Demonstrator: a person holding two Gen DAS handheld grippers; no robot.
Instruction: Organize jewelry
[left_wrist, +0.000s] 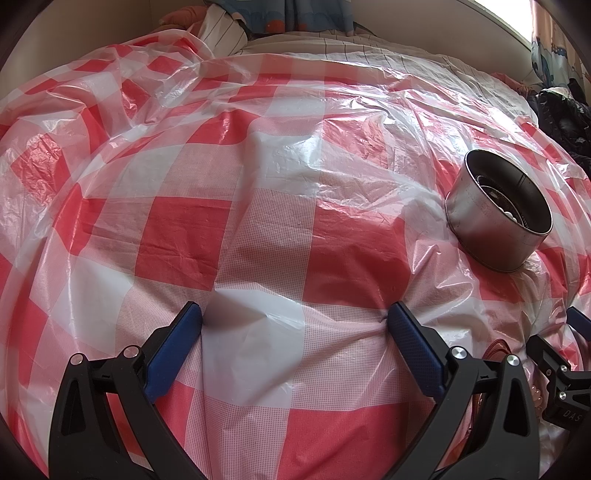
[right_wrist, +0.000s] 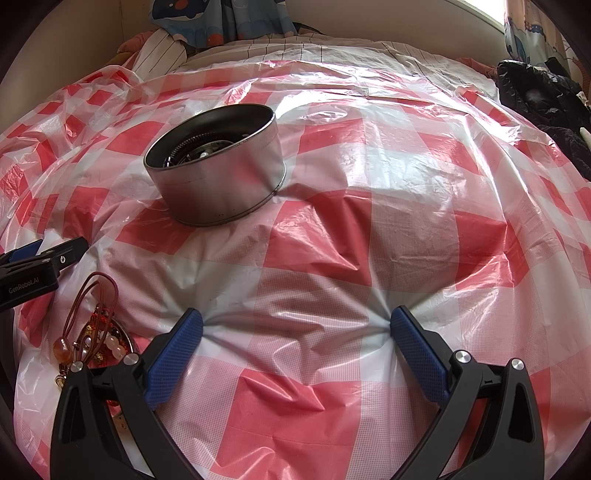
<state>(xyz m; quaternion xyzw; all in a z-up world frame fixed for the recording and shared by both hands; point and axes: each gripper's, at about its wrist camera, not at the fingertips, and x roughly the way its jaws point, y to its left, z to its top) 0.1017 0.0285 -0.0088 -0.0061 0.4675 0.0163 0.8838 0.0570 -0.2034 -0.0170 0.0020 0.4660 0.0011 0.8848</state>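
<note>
A round metal tin (left_wrist: 496, 218) stands on the red-and-white checked plastic sheet, with beads and chains inside it; the right wrist view shows the tin (right_wrist: 218, 173) at upper left. A pile of jewelry (right_wrist: 92, 332) with brown cords, amber and white beads lies at lower left in that view, beside my right gripper's left finger. A sliver of the same pile (left_wrist: 498, 350) shows at lower right in the left wrist view. My left gripper (left_wrist: 295, 317) is open, its tips pressing on the sheet with nothing between them. My right gripper (right_wrist: 296, 323) is open too and holds nothing.
The checked sheet (right_wrist: 369, 240) covers a soft bed and wrinkles everywhere. Dark clothing (right_wrist: 543, 99) lies at the far right. Striped bedding (right_wrist: 162, 48) and a blue patterned curtain (right_wrist: 221, 18) sit at the back. The left gripper's body (right_wrist: 33, 266) shows at the left edge.
</note>
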